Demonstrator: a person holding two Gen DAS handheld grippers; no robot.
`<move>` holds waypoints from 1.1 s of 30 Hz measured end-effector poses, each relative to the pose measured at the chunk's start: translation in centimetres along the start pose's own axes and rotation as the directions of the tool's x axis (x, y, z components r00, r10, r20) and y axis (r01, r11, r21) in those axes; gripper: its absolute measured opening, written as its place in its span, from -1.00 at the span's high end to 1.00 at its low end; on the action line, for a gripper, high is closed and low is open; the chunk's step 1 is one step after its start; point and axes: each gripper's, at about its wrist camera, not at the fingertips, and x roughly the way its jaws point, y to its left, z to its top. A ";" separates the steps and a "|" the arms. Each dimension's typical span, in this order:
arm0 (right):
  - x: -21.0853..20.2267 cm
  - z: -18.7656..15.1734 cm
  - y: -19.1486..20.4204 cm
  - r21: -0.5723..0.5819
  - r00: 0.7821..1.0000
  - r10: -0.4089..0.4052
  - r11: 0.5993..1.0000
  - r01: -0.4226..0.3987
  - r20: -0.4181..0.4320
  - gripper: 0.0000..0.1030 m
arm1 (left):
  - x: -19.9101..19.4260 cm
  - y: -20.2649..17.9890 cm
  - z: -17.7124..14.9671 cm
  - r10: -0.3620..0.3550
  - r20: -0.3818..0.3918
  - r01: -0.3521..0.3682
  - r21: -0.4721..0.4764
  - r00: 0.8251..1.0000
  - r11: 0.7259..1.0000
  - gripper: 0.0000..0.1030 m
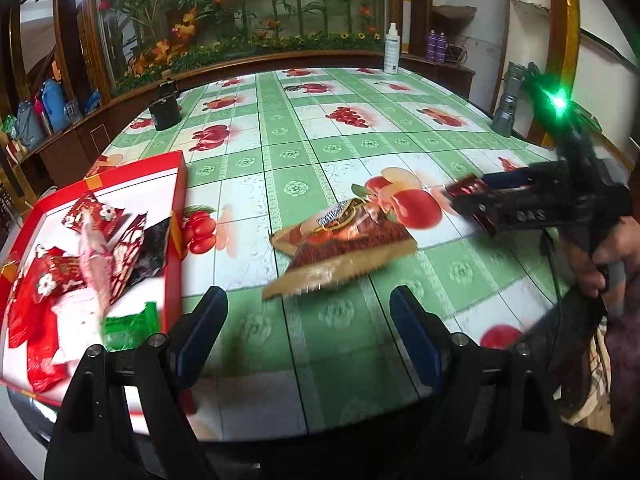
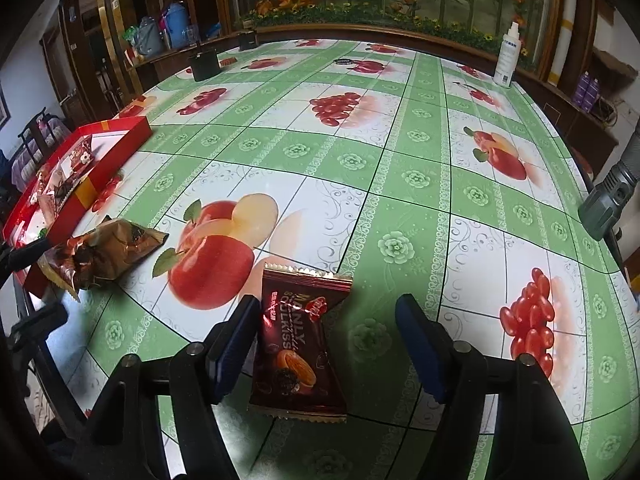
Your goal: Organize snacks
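The left tongs (image 1: 308,320) hang over the near edge of the bench (image 1: 360,128), their 2 blue-padded fingers (image 1: 204,320) standing wide apart with nothing between them. Just beyond them a brown snack packet (image 1: 340,248) lies flat on the green-and-white fruit-print cloth, blurred in the left wrist view; the right wrist view shows the same packet (image 2: 100,254) crumpled, close to the red box.

That red box (image 1: 176,216) sits at the left edge of the bench, open at the top, with a white floor. Inside it lie several red wrappers with white flowers (image 1: 48,276), a dark packet (image 1: 154,244) and a green wrapper (image 1: 128,326) near its front corner.

The right tongs (image 2: 326,344) are tilted down at the bench with a dark red "Soulkiss" almond snack packet (image 2: 298,344) between the jaws. The packet touches the left pad, while the right pad (image 2: 420,344) stands clear of it, so the jaws are apart and not clamped. From the left wrist view the right tongs (image 1: 464,200) show at the right edge, a hand (image 1: 612,256) on the handle, with the red packet (image 1: 466,190) at their tips.

At the far edge stand a white spray bottle (image 1: 391,50) and a black container (image 1: 165,110). A grey flashlight (image 1: 506,104) stands at the right edge.
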 end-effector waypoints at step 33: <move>-0.3 -0.3 0.6 0.018 0.993 0.107 0.994 -0.107 0.041 0.24 | 2.7 -3.5 2.8 0.199 0.036 -0.200 0.326 0.979 0.924 -0.63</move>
